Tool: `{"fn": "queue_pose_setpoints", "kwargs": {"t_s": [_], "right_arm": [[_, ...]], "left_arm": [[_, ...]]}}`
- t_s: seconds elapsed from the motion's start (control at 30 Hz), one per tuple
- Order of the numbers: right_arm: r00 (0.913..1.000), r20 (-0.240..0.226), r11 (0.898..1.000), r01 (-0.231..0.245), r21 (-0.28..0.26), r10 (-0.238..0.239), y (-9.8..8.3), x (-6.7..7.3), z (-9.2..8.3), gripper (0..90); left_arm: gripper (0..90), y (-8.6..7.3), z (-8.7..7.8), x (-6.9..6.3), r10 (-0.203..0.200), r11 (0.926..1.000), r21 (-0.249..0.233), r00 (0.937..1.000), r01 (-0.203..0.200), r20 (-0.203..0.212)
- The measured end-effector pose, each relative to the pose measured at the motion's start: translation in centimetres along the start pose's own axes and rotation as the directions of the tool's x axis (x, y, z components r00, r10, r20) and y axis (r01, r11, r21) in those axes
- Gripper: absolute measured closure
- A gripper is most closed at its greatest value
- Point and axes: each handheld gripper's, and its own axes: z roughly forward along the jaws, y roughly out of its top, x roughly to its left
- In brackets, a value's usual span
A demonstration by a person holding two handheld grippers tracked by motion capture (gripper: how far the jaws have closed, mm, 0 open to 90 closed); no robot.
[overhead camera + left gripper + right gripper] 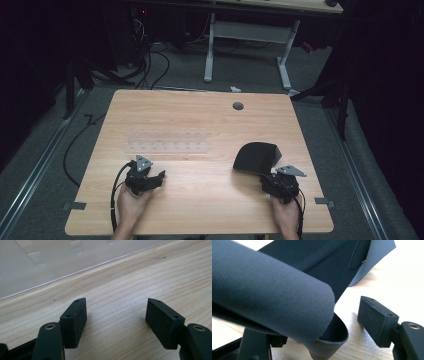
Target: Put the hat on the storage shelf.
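A dark grey flexible sheet point(257, 156), curled up on itself, lies on the right half of the wooden table point(200, 200). My right gripper point(276, 181) sits at its near edge. In the right gripper view the sheet's rolled edge point(274, 295) lies over the left jaw and hides it. The right pad point(374, 320) stands apart from the sheet, so this gripper point(327, 315) is open. My left gripper point(152, 179) rests near the table's front left. Its jaws point(116, 307) stand wide open over bare wood with nothing between them.
A clear plastic tray point(167, 142) with several small ridges lies flat just beyond the left gripper, its edge point(75, 272) close ahead of the jaws. A round grommet point(238, 106) sits near the far edge. A white desk frame point(250, 45) and cables stand on the floor behind.
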Motion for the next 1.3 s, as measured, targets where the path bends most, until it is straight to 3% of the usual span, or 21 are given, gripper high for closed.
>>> {"fn": "queue_pose_setpoints", "kwargs": {"t_s": [0.43, 0.67, 0.87, 1.07, 1.3], "right_arm": [[0.9994, -0.026, 1.000, 0.022, 0.006, -0.022, 0.1, 0.0, 0.1, 24.3], [0.9996, -0.027, 1.000, 0.013, 0.006, -0.013, 0.0, -0.1, 0.0, 26.8], [0.9988, -0.047, 1.000, -0.010, 0.017, 0.011, -0.3, -0.3, -0.7, 32.4], [0.9992, -0.037, 1.000, 0.016, 0.004, -0.015, -1.2, -0.5, -2.0, 35.2], [0.9996, -0.026, 1.000, -0.014, -0.016, 0.013, -2.0, -1.7, -4.2, 40.3]], "left_arm": [[32.3, 0.0, 0.0, 0.0, 0.002, 1.0000, 0.003, 1.0000, -0.002, 0.002], [32.5, -0.1, 0.0, 0.0, 0.005, 1.0000, 0.003, 1.0000, -0.005, 0.006], [32.5, -0.1, 0.0, -0.1, 0.006, 1.0000, 0.004, 0.9999, -0.006, 0.008], [32.6, -0.1, 0.0, -0.1, 0.006, 1.0000, 0.004, 1.0000, -0.006, 0.008], [32.5, -0.1, -0.1, -0.1, 0.007, 0.9999, 0.008, 0.9999, -0.007, 0.010]]}}
